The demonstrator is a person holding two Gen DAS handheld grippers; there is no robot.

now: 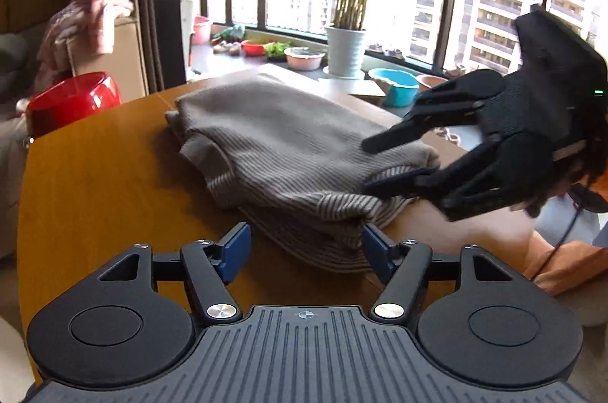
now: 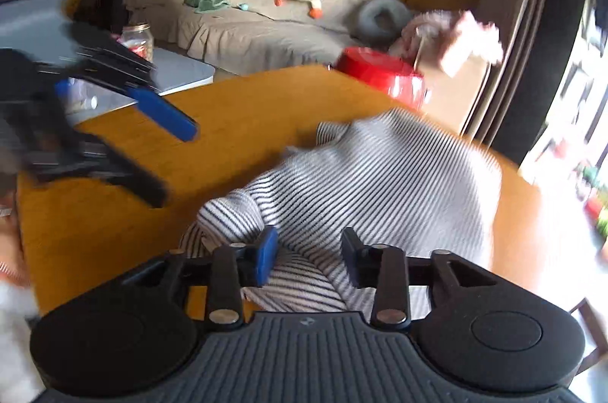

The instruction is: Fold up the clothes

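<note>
Striped sweater (image 1: 288,152) lies folded at frame centre on the worktop (image 1: 95,182). Left tongs (image 1: 306,253) and right tongs (image 2: 309,260) gape, gripping nothing. Soft, limp knit, probably light; best pinched at a folded edge through all layers.

Both wrist cameras look down closely, from opposite sides, sharing the striped garment (image 1: 288,152) and table (image 1: 95,182).

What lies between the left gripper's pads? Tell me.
The near folded edge of the striped sweater lies between the left gripper pads, untouched, jaws open. The left wrist view shows it.
</note>
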